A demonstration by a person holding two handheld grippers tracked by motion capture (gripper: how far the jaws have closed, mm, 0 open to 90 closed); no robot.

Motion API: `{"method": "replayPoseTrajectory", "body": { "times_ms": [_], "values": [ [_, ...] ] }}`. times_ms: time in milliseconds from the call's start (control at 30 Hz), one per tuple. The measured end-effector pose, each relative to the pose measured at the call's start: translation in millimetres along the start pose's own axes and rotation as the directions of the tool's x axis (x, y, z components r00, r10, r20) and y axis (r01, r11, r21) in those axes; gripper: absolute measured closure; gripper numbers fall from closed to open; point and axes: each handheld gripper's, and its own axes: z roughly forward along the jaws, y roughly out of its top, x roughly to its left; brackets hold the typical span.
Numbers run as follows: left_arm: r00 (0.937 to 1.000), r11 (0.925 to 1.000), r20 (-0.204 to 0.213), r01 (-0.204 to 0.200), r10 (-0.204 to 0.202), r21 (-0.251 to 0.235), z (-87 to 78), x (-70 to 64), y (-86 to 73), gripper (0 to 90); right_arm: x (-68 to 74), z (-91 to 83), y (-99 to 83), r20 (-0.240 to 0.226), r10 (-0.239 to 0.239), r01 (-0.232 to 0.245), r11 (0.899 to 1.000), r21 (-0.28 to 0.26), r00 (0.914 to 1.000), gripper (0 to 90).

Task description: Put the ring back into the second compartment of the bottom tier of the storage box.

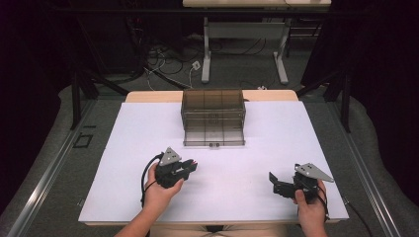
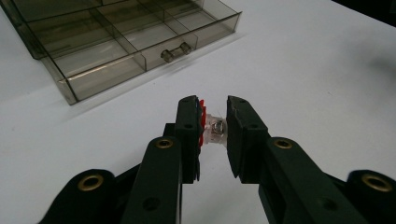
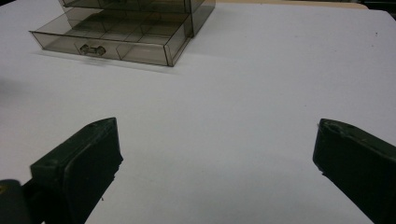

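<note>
Left gripper view: left gripper (image 2: 214, 128) clamps a small clear-and-red plastic part w/ metal centre (image 2: 214, 129) just short of the smoky transparent drawer box (image 2: 116, 44) (drawer out, probably its destination); right gripper (image 3: 215, 154) spread, empty, idle.

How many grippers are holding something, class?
1. The left gripper is shut on a small clear and red object, near the open drawer. The right gripper is open, holding nothing, over the white table.
</note>
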Motion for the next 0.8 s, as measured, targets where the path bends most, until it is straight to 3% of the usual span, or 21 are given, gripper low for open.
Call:
{"method": "replayPoseTrajectory", "body": {
  "times_ms": [800],
  "values": [
    [0.9993, 0.9995, -0.03, 0.019, -0.02, -0.024, -2.6, 19.7, 41.3, 75.2, 1.5, -1.0, 0.4, -0.002, 0.0, 0.0, 1.0, 0.004, 1.0, 0.5]
  ]
}}
